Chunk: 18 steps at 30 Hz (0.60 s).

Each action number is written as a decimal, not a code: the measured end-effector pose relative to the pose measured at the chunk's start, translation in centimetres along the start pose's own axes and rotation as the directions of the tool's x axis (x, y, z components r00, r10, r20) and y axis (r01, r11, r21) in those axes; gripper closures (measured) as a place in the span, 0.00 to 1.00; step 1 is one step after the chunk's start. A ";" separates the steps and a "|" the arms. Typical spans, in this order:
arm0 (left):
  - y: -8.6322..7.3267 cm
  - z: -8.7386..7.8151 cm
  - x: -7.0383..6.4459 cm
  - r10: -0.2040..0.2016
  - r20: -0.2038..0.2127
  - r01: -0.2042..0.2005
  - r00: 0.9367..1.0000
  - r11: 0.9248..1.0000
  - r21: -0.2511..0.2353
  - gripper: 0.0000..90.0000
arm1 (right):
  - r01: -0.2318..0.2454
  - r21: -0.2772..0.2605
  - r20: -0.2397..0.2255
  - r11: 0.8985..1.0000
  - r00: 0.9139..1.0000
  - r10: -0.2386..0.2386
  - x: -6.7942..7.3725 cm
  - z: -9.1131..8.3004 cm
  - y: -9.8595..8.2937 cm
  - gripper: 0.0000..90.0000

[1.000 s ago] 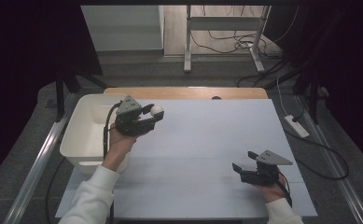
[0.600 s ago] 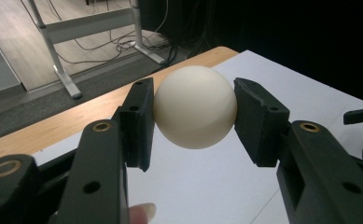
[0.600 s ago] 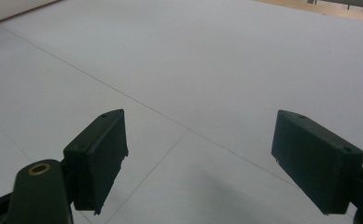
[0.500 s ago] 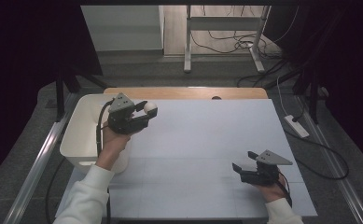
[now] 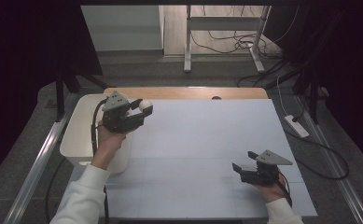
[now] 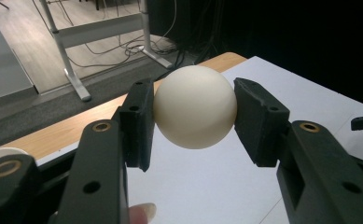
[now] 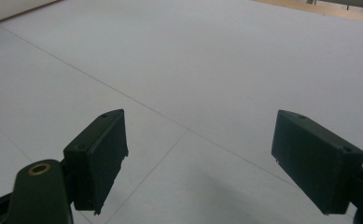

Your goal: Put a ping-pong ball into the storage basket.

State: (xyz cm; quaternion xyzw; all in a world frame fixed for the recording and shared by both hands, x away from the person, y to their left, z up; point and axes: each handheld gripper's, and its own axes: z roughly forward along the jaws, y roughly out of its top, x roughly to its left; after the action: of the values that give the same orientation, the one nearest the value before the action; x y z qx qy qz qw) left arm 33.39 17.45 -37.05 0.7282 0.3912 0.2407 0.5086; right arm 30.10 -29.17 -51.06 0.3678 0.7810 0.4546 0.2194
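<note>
High view: the left hand-held gripper (image 5: 142, 109) is held up at the far left of the counter (image 5: 207, 140), pinching a white ball (image 5: 146, 105) between its jaws. It sits at the counter's left edge, just beside the white bin (image 5: 79, 135) that stands against that side. Compared with half a second ago it has shifted slightly further from the person and toward the bin, the ball carried along with it; a second ago it was nearer the counter's middle. The right hand-held gripper (image 5: 244, 162) rests low at the near right of the counter, jaws spread, in the same spot as in both earlier frames

Left gripper view: the ball (image 6: 195, 106) is clamped between the two black jaws, one pad touching each side, held above the pale counter (image 6: 226, 186) with its wooden edge behind

Right gripper view: the jaws stand wide apart with nothing between them, just above the bare counter (image 7: 207, 60)
</note>
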 end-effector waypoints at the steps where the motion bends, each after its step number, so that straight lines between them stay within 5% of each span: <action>1: 0.0 -0.1 0.0 0.002 -0.002 -0.002 1.000 1.000 0.000 0.56 | 0.000 0.000 0.000 1.000 1.000 0.000 0.0 0.0 0.0 0.21; 18: 0.0 -0.6 0.4 -0.005 -0.019 0.005 1.000 1.000 -0.009 0.56 | -0.002 -0.004 0.004 1.000 1.000 0.002 0.0 0.0 0.0 0.21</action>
State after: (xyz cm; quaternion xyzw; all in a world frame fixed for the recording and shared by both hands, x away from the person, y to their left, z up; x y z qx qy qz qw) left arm 33.20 18.11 -36.86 0.7227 0.3968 0.2480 0.5087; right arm 30.10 -29.21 -51.01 0.3692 0.7792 0.4556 0.2211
